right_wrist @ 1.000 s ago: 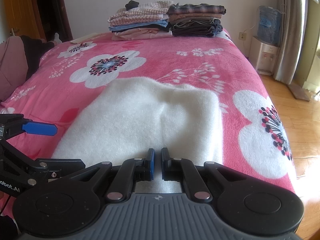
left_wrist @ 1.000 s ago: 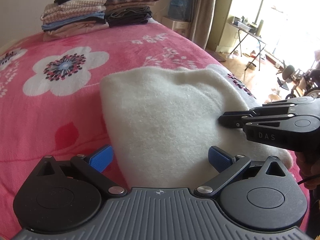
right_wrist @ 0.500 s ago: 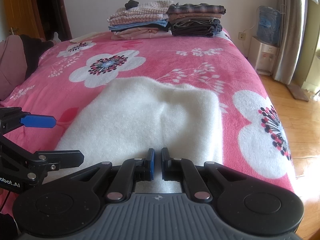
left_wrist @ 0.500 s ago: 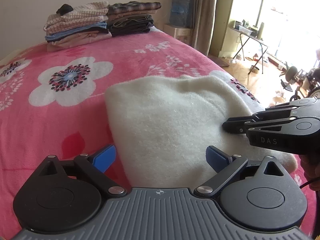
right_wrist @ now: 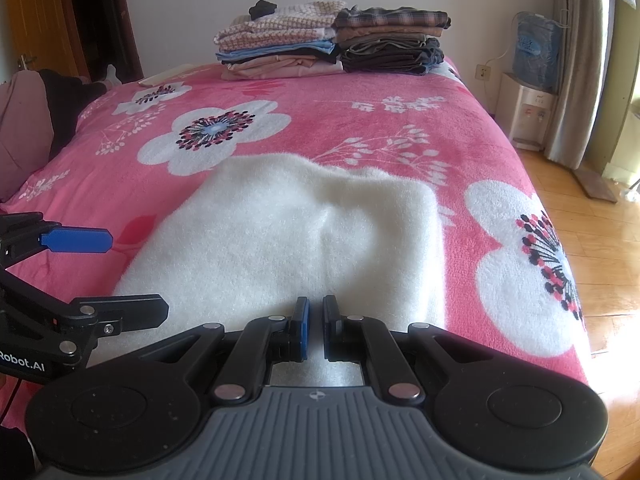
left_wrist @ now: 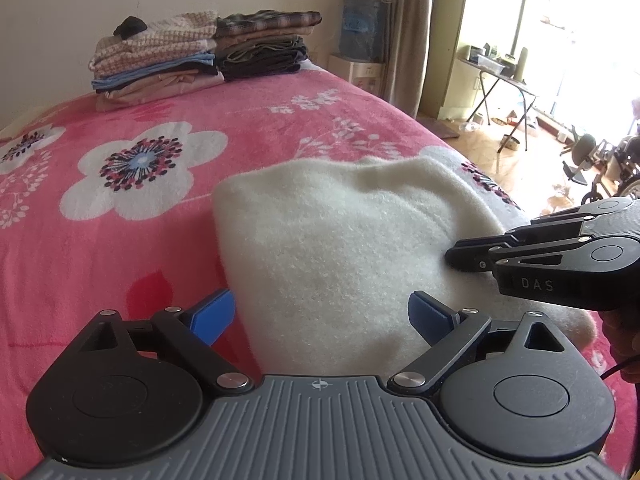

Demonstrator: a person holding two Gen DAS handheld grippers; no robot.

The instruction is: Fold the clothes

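Observation:
A folded white fluffy garment [left_wrist: 340,240] [right_wrist: 300,240] lies flat on the pink flowered blanket [left_wrist: 120,240] [right_wrist: 400,128] of a bed. My left gripper [left_wrist: 320,312] [right_wrist: 116,276] is open and hovers at the garment's near left corner, its blue pads [left_wrist: 212,316] spread wide with nothing between them. Over the garment's near edge my right gripper [right_wrist: 315,320] [left_wrist: 460,256] is shut, its pads a narrow slit apart with no cloth pinched that I can see. A hand [left_wrist: 624,344] shows under the right gripper's handle.
Two stacks of folded clothes [left_wrist: 200,60] [right_wrist: 332,40] sit at the far end of the bed by the wall. A dark pile [right_wrist: 60,112] lies off the bed's left side. To the right are a water dispenser [right_wrist: 532,92], a curtain and wooden floor [right_wrist: 592,240].
My left gripper has lifted slightly and drawn back a little, still open. The right gripper stays shut and has hardly moved. The white garment lies as before.

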